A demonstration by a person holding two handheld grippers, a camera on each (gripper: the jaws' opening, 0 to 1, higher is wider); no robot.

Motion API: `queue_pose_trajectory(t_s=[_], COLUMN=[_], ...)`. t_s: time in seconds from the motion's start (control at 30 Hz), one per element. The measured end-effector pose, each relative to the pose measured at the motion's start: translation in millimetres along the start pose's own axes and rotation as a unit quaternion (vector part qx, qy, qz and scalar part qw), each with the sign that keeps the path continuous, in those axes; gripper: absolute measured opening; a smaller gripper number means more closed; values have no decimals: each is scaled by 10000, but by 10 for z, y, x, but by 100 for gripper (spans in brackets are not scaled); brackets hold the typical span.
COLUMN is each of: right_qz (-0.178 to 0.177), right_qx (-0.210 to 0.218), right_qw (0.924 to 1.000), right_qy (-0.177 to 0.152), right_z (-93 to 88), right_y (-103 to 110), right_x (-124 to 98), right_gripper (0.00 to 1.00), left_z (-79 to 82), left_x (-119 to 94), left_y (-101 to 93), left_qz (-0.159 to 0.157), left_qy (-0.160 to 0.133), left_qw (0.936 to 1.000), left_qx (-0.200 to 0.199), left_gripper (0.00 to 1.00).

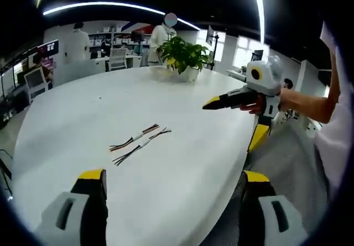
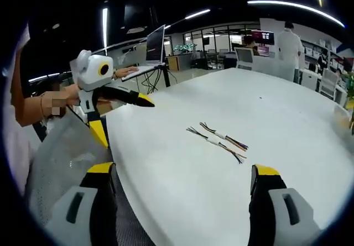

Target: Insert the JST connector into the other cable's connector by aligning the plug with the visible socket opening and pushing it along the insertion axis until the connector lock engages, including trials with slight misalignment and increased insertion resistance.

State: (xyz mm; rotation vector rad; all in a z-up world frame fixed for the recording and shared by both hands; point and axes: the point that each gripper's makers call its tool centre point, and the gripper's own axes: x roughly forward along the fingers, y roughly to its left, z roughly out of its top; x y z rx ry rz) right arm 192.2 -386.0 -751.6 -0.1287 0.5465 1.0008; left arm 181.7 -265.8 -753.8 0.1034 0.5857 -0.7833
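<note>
Cables: two short wire leads with pale connectors, one cable (image 1: 134, 137) lying just beside the other cable (image 1: 142, 144) on the white table (image 1: 83, 113), ahead of the left gripper (image 1: 173, 186), whose yellow-tipped jaws stand wide apart and empty above the table's near edge. The right gripper (image 2: 184, 181) is likewise spread wide and holding nothing, with the same pair of leads beyond it; the connectors are too small to tell plug from socket. Farther back stand a potted plant (image 1: 182, 55) and office desks, blurred.
</note>
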Motion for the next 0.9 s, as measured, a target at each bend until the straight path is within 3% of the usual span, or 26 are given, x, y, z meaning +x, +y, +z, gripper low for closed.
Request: queue_pose_trajectory(t_s=[0.5,0.9], right_qz=[-398,-493], right_qx=[202,294], right_qw=[9990,9982], right_qy=[-25,-184], right_z=[-104,-38], right_y=[10,-6], right_x=[-183,-200], right_gripper=[100,99], left_z=[-157,-99], left_x=[-130,-137], left_y=[10,54], left_qz=[248,434], left_qy=[-4,-163], left_qw=[9990,9978], left_qx=[-375,-464], left_gripper=[99,99])
